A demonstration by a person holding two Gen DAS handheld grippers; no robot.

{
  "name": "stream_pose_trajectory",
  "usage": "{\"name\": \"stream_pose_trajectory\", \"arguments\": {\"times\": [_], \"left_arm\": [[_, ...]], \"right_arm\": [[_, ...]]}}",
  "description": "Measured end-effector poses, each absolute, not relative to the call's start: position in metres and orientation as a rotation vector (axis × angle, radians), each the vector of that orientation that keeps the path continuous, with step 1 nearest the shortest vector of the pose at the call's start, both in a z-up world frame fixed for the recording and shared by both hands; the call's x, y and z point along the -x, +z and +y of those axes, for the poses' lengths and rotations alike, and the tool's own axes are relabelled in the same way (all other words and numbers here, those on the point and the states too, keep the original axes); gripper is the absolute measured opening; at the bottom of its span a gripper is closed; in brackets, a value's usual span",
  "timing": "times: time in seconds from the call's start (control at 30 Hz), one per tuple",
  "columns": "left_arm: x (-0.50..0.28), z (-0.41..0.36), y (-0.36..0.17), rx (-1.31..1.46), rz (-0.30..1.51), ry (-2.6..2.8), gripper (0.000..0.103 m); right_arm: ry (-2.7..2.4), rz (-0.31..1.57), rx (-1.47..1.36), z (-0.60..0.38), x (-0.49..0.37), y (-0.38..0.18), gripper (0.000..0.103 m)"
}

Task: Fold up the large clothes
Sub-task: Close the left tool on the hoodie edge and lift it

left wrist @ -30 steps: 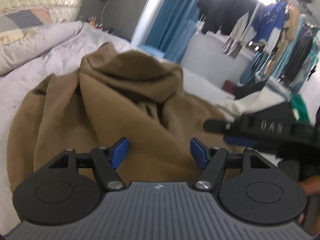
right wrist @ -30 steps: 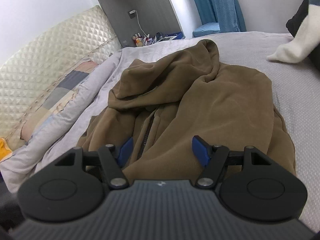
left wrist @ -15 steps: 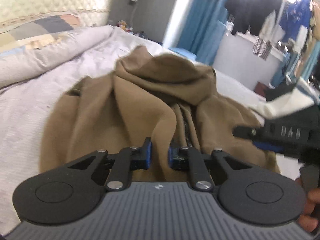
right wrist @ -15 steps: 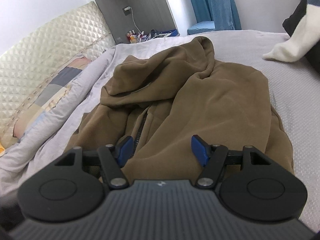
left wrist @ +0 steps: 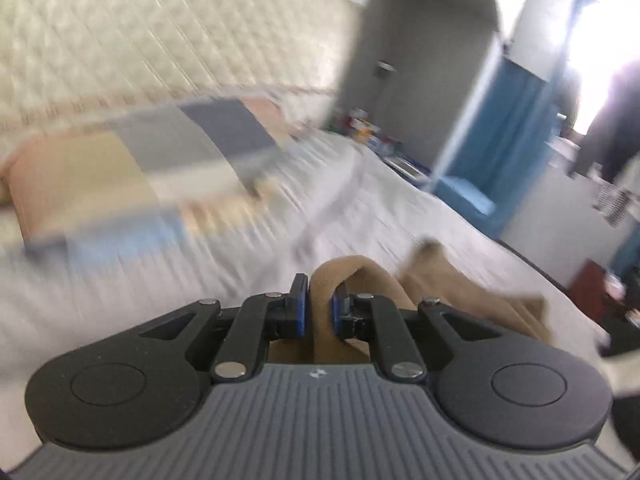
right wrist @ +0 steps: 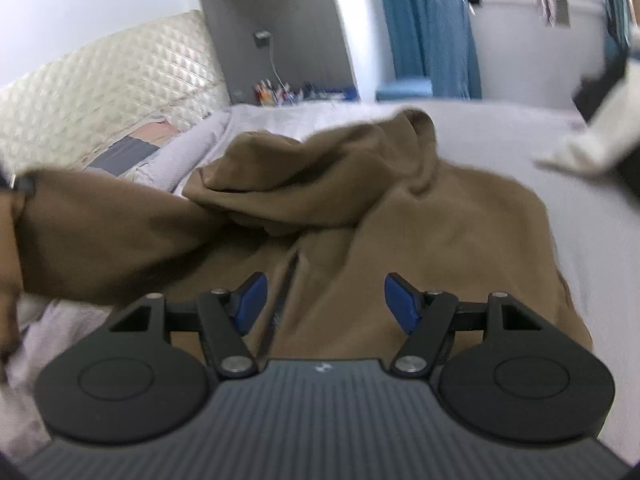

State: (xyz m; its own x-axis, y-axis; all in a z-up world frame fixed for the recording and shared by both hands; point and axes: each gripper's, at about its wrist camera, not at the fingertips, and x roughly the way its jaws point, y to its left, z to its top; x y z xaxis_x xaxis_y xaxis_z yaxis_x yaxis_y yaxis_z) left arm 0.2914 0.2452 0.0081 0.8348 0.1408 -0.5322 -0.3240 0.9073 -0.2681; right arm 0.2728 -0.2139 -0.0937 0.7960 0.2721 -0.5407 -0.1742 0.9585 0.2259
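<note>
While clamped on a fold of the brown hoodie (left wrist: 432,280), left gripper (left wrist: 319,312) lifted over the grey bed (left wrist: 380,216), pillow (left wrist: 120,168) beyond. Rest of hoodie spread on bed. Right gripper (right wrist: 325,300) spread wide above zipper (right wrist: 280,300), touching nothing.

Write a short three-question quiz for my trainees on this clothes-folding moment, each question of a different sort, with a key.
1. True or false: the left gripper is shut on a fold of the brown hoodie.
2. The right gripper is: A) open above the hoodie, B) shut on the sleeve, C) out of view.
3. Fill in: the hoodie lies on a ____.

Key: 1 true; 2 A; 3 bed.
</note>
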Motion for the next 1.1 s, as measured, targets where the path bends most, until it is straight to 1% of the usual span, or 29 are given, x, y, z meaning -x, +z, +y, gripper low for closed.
{"name": "stream_pose_trajectory", "arguments": {"times": [0.13,0.23,0.37,0.5,0.63,0.73,0.83,0.93,1.0,1.03,1.07,1.1], "left_arm": [[-0.370,0.302,0.036,0.287,0.514,0.382,0.014],[-0.428,0.334,0.040,0.205,0.503,0.483,0.014],[-0.503,0.386,0.017,0.169,0.559,0.594,0.014],[-0.563,0.418,-0.029,0.146,0.649,0.661,0.014],[-0.594,0.421,-0.084,0.036,0.751,0.671,0.014],[-0.607,0.418,-0.113,-0.018,0.808,0.665,0.015],[-0.607,0.418,-0.122,-0.027,0.818,0.670,0.016],[-0.604,0.416,-0.116,-0.021,0.824,0.667,0.017],[-0.599,0.412,-0.108,-0.011,0.842,0.644,0.020],[-0.594,0.409,-0.103,-0.012,0.838,0.643,0.025],[-0.588,0.403,-0.097,-0.017,0.831,0.650,0.038],[-0.584,0.400,-0.091,-0.018,0.830,0.653,0.047]], "right_arm": [[0.270,0.575,-0.094,-0.189,-0.287,-0.098,0.067],[0.277,0.580,-0.078,-0.177,-0.299,-0.105,0.067],[0.271,0.581,-0.063,-0.168,-0.316,-0.115,0.067],[0.269,0.583,-0.074,-0.165,-0.329,-0.127,0.067],[0.269,0.634,-0.087,-0.160,-0.343,-0.142,0.067],[0.281,0.658,-0.139,-0.163,-0.350,-0.147,0.066],[0.274,0.664,-0.155,-0.161,-0.352,-0.152,0.066],[0.278,0.684,-0.163,-0.160,-0.354,-0.155,0.066],[0.280,0.681,-0.161,-0.158,-0.355,-0.153,0.066],[0.285,0.681,-0.156,-0.158,-0.354,-0.152,0.066],[0.294,0.684,-0.153,-0.160,-0.355,-0.150,0.066],[0.299,0.679,-0.156,-0.161,-0.355,-0.148,0.066]]}}
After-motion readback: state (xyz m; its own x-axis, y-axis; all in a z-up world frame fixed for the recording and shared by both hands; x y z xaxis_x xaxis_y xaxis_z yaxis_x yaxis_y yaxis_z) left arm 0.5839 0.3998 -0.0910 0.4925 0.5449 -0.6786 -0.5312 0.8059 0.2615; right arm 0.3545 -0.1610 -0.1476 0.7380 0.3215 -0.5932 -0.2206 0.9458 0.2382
